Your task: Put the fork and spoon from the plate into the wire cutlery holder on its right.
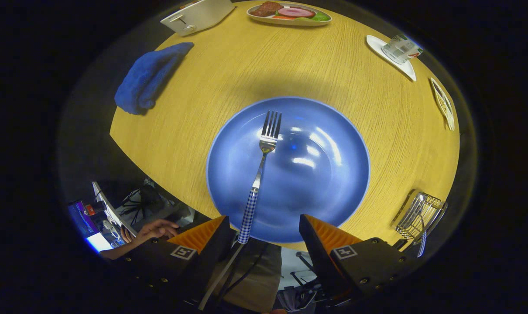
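A fork (264, 148) with a blue-and-white checked handle lies on the round blue plate (329, 183), tines pointing away from me. My gripper (264, 218) hovers open over the plate's near rim. The end of the fork's handle sits between the fingers, close to the left fingertip (218, 226), and neither finger touches it. The wire cutlery holder (419, 213) stands on the wooden table to the right of the plate, beside the right finger. A checked handle (422, 244) like the fork's hangs at the holder's near side; what utensil it belongs to is hidden.
Beyond the plate on the round table are a blue cloth (148, 78), a white toaster (198, 15), a plate of food (289, 13), a white saucer with a glass (397, 50) and a small dish (443, 104). A person's hand (152, 229) rests past the table's near-left edge.
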Demonstrator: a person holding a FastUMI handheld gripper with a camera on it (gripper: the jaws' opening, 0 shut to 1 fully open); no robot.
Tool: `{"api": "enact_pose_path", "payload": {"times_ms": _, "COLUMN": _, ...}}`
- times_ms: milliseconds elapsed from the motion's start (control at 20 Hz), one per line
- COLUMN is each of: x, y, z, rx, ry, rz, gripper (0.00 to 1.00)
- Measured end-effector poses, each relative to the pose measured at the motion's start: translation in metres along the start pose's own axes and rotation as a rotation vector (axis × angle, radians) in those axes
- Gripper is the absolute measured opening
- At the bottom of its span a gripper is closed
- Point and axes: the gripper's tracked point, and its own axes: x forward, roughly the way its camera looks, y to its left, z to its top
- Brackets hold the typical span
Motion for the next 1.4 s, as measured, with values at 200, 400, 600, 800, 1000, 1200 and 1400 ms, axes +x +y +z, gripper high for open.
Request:
{"api": "enact_pose_path", "payload": {"times_ms": 200, "x": 0.014, "y": -0.003, "z": 0.002, "rx": 0.022, "ry": -0.003, "rz": -0.014, "gripper": 0.98}}
{"api": "enact_pose_path", "payload": {"times_ms": 400, "x": 0.026, "y": -0.009, "z": -0.003, "rx": 0.023, "ry": 0.02, "rz": -0.034, "gripper": 0.96}}
{"api": "enact_pose_path", "payload": {"times_ms": 600, "x": 0.035, "y": -0.008, "z": -0.015, "rx": 0.013, "ry": 0.079, "rz": -0.033, "gripper": 0.55}}
{"api": "enact_pose_path", "payload": {"times_ms": 800, "x": 0.044, "y": -0.009, "z": -0.025, "rx": 0.001, "ry": 0.118, "rz": -0.017, "gripper": 0.47}}
{"api": "enact_pose_path", "payload": {"times_ms": 1000, "x": 0.042, "y": -0.012, "z": -0.023, "rx": -0.038, "ry": 0.123, "rz": 0.005, "gripper": 0.1}}
{"api": "enact_pose_path", "payload": {"times_ms": 1200, "x": 0.039, "y": -0.021, "z": -0.022, "rx": -0.084, "ry": 0.117, "rz": -0.023, "gripper": 0.02}}
{"api": "enact_pose_path", "payload": {"times_ms": 1400, "x": 0.012, "y": -0.028, "z": -0.028, "rx": -0.146, "ry": 0.13, "rz": -0.019, "gripper": 0.02}}
